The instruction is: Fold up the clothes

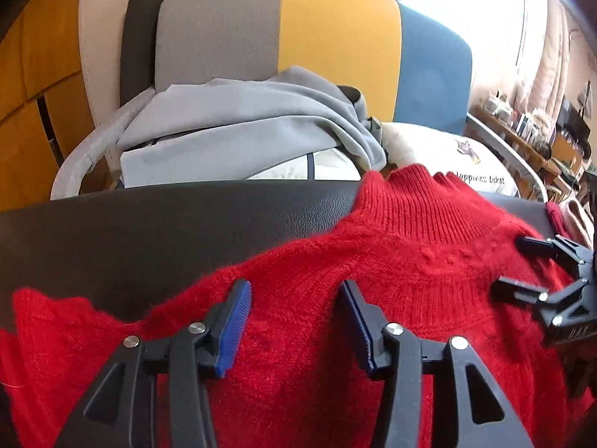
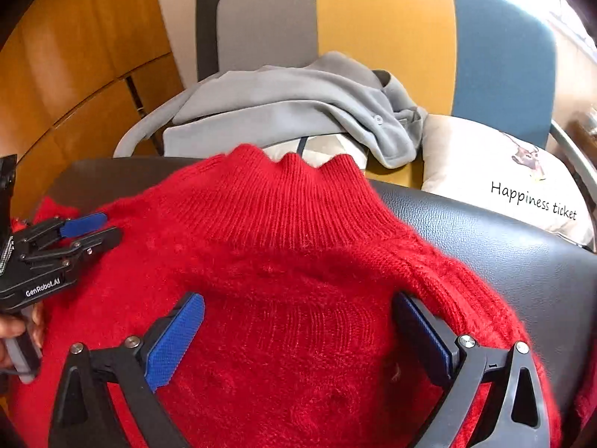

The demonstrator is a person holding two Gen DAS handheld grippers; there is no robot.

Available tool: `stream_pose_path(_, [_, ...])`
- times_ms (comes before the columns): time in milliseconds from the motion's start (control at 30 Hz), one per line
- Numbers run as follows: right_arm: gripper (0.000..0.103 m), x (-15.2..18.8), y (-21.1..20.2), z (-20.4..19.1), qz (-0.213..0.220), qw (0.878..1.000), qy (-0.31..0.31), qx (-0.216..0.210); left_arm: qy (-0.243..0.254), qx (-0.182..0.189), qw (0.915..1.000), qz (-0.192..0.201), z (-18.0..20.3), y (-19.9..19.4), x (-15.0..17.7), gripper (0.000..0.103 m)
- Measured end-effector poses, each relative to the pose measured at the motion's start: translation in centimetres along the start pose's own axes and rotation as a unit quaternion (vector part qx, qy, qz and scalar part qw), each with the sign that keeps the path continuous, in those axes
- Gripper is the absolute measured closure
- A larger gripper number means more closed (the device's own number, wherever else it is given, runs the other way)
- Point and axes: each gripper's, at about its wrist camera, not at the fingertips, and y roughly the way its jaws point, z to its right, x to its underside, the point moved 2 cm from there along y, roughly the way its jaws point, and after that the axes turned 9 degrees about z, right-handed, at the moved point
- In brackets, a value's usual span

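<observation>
A red knit sweater (image 1: pixel 373 261) with a ribbed high collar (image 1: pixel 418 201) lies spread on a black leather surface (image 1: pixel 168 224); it also shows in the right wrist view (image 2: pixel 291 261). My left gripper (image 1: pixel 294 291) is open, its blue pads just above the sweater's shoulder area, left of the collar. My right gripper (image 2: pixel 298 306) is open wide over the sweater below the collar (image 2: pixel 291 194). Each gripper shows in the other's view: the right one (image 1: pixel 518 265) at the right edge, the left one (image 2: pixel 100 227) at the left edge. Neither holds anything.
Behind the black surface (image 2: pixel 503 231) stands a chair (image 1: pixel 317 37) with grey, yellow and blue back panels. A grey garment (image 1: pixel 242 123) is piled on its seat beside a white cushion (image 2: pixel 503 171) printed "Happiness ticket". Wooden cabinets (image 2: pixel 74 56) stand left; a cluttered shelf (image 1: pixel 541 130) right.
</observation>
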Motion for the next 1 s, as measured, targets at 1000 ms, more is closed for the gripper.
stream_pose_path(1000, [0.000, 14.1, -16.1, 0.5, 0.002, 0.998, 0.063, -0.024, -0.056, 0.024, 0.9981, -0.006, 1.0, -17.4, 14.1, 0.052])
